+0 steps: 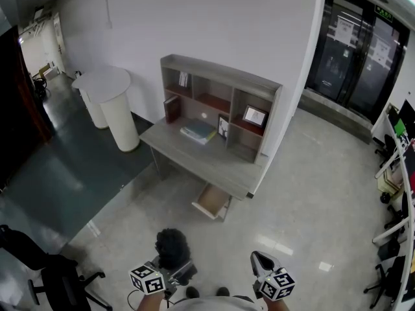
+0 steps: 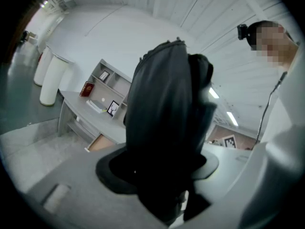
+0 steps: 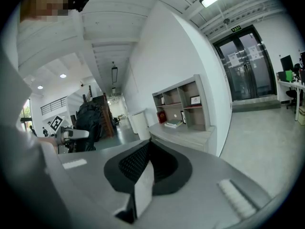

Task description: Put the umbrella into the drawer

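Umbrella (image 2: 162, 123) being clamped by left gripper (image 1: 176, 269); right gripper (image 1: 262, 262) pinching nothing. Carrying step, likely; next needing approach to pulled-out drawer (image 1: 212, 201).

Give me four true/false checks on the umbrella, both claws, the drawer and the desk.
1. The left claw grips the black umbrella. True.
2. The right claw holds a picture frame. False: it is shut, with nothing in it.
3. The drawer is pushed in. False: it stands pulled out under the desk, away from the umbrella.
4. A book lies flat on the desk. True.
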Motion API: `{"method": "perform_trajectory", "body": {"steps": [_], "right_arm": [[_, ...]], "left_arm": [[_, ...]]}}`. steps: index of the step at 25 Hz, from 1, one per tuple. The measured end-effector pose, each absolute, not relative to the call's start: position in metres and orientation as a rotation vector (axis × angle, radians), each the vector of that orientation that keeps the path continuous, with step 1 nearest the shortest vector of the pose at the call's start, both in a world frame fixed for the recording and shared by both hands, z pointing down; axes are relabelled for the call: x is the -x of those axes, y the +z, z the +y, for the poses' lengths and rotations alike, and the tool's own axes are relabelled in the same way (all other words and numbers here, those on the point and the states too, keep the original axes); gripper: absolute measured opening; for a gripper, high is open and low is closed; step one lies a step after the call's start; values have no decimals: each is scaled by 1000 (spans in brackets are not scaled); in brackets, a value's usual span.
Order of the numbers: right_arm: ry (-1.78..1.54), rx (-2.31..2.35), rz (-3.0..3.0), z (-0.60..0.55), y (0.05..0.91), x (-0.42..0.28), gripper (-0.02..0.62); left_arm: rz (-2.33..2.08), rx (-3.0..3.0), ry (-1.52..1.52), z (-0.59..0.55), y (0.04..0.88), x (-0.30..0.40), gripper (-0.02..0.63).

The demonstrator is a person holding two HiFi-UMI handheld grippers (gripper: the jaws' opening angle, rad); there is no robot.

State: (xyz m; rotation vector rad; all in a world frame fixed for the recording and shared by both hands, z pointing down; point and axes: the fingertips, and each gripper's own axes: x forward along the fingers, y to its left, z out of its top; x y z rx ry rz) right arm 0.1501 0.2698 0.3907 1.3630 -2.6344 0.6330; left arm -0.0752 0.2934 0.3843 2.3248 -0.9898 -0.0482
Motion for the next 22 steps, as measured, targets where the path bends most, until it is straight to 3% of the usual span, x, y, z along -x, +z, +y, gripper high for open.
{"method": "perform_trajectory", "body": {"steps": [22], "right_arm": [[744, -1452, -2594, 284, 402, -129, 6]], "left_arm": [[-915, -2310, -49, 302, 399, 99, 264]]}}
